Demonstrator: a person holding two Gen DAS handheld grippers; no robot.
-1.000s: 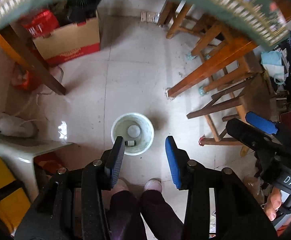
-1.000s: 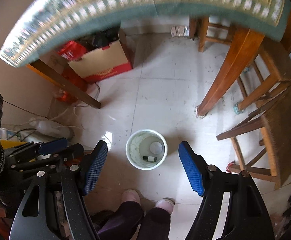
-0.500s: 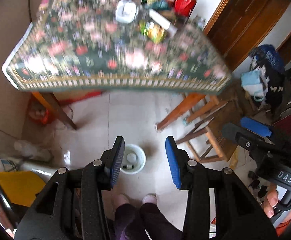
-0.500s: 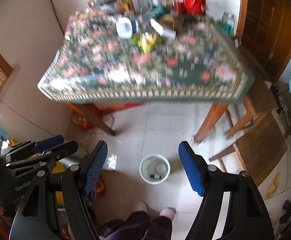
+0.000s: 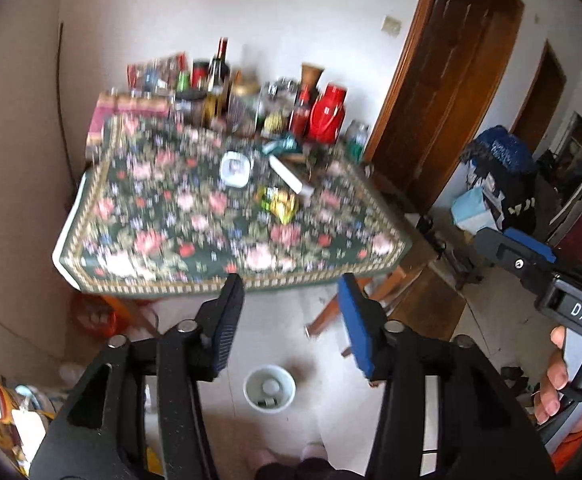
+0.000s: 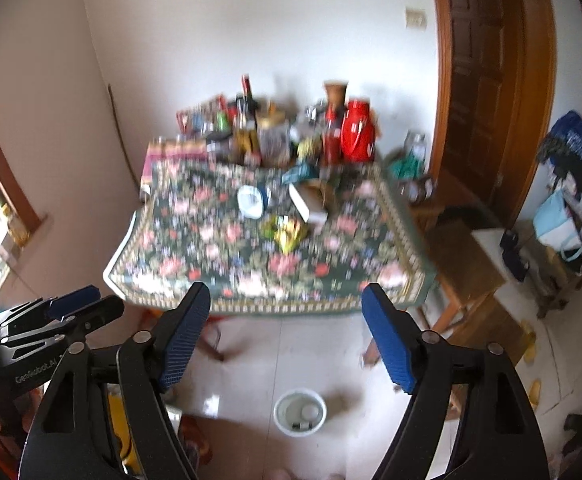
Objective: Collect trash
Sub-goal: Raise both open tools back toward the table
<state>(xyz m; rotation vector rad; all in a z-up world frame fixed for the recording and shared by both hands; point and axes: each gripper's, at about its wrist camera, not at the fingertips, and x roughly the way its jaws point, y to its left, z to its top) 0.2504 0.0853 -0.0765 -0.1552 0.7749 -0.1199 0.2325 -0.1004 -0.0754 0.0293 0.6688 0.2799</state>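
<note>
Left wrist view: the left gripper [image 5: 291,320] fills the lower middle of the frame, its jaws apart with nothing between them, having just been opening; a white bucket [image 5: 269,388] stands on the floor at lower centre, a few small pieces of trash lying inside it; above it, across the middle of the frame, a table under a floral cloth [image 5: 195,240] carries a yellow-green wrapper [image 5: 278,202], a white dish [image 5: 235,168] and a crowd of bottles at its far edge; right wrist view: the right gripper [image 6: 287,330] sits at lower centre, jaws likewise spread and empty, having just widened; the bucket shows low between them.
</note>
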